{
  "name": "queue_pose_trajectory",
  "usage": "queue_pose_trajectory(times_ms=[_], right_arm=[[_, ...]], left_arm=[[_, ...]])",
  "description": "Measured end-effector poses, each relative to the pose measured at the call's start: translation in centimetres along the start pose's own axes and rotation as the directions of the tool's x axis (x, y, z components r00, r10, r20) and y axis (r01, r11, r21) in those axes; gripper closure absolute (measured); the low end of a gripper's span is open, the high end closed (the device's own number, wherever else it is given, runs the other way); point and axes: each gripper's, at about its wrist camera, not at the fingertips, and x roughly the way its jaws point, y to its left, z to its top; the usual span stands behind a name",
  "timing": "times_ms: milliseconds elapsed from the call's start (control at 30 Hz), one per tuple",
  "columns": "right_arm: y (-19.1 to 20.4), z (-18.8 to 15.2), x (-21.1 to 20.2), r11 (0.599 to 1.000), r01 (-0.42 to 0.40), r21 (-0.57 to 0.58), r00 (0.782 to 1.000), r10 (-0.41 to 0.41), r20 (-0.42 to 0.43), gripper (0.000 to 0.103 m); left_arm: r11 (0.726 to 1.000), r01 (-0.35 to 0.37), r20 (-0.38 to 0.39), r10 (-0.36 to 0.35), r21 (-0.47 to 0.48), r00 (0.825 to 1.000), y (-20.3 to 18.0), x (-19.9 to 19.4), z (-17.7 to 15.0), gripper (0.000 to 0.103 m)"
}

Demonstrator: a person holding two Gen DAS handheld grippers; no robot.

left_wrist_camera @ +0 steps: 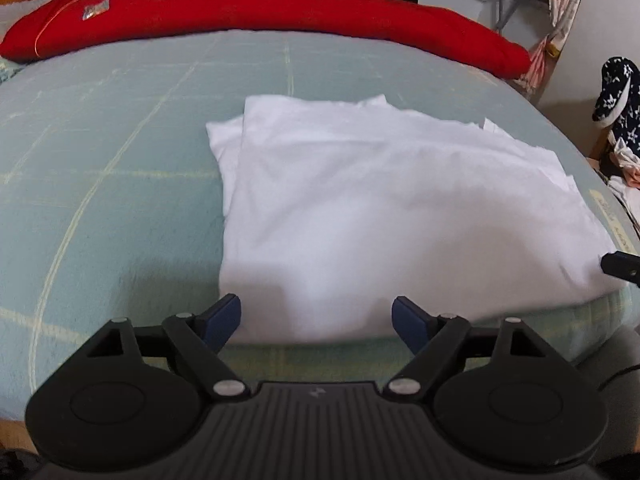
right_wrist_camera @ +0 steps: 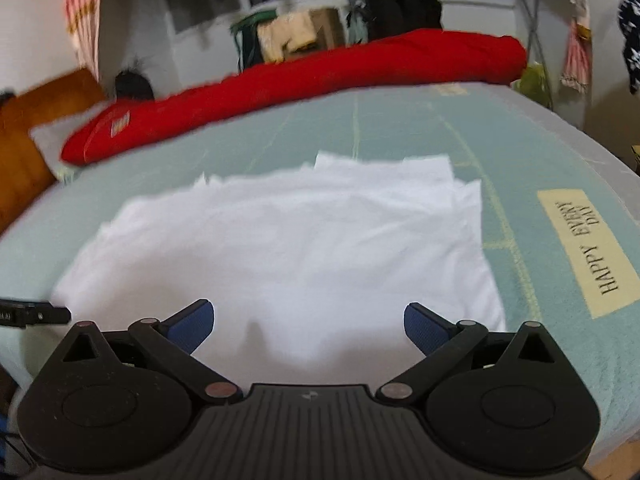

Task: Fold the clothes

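Observation:
A white garment [left_wrist_camera: 380, 208] lies folded into a rough rectangle on the pale green bed cover [left_wrist_camera: 100, 168], its near edge at the bed's front. My left gripper [left_wrist_camera: 316, 320] is open just over that near edge, blue pads wide apart with nothing between them. In the right wrist view the same white garment [right_wrist_camera: 288, 248] fills the middle, and my right gripper [right_wrist_camera: 306, 324] is open above its near edge, holding nothing. A black tip of the right gripper [left_wrist_camera: 618, 266] shows at the garment's right side in the left wrist view; the left gripper's tip [right_wrist_camera: 36, 314] shows at the left in the right wrist view.
A long red quilt [left_wrist_camera: 260, 16] lies along the bed's far side. A cream label reading HAPPY EVERY DAY [right_wrist_camera: 588, 252] is sewn on the cover right of the garment. Hanging clothes [right_wrist_camera: 288, 36] and a drying rack stand beyond the bed. A dark star-patterned cloth [left_wrist_camera: 618, 96] hangs at right.

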Motion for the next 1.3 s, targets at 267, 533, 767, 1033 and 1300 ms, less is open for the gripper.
queue_pose_trajectory(times_ms=[267,533,767,1033,1300], right_arm=[[5.3,0.6,0.6,0.962,-0.243,-0.127,0.97,0.245,-0.006,0.0],[11.9,-1.3,4.2,0.898,-0.382,-0.219,0.92,0.349,-0.175,0.0],[14.4,-0.7,3.4,0.864,-0.429,-0.264,0.903,0.4,-0.159,0.0],[13.6,-1.3,2.6,0.891,-0.384,-0.242,0.923,0.362,-0.134,0.0],[6.7,-1.8,2.2,0.981,-0.181,-0.071,0.979,0.173,-0.106,0.0]], left_arm=[[0.999,-0.047,0.063,0.045,0.026,0.997,0.0,-1.7,1.9,0.019],[0.998,-0.055,0.093,0.055,-0.004,0.994,1.1,-2.7,1.6,0.019],[0.998,-0.049,0.112,0.054,-0.042,0.992,2.6,-3.5,1.3,0.019],[0.999,-0.007,0.138,0.012,-0.042,0.99,2.8,-3.9,1.2,0.017],[0.992,0.12,0.09,-0.116,-0.045,0.989,1.5,-0.1,0.8,0.016]])
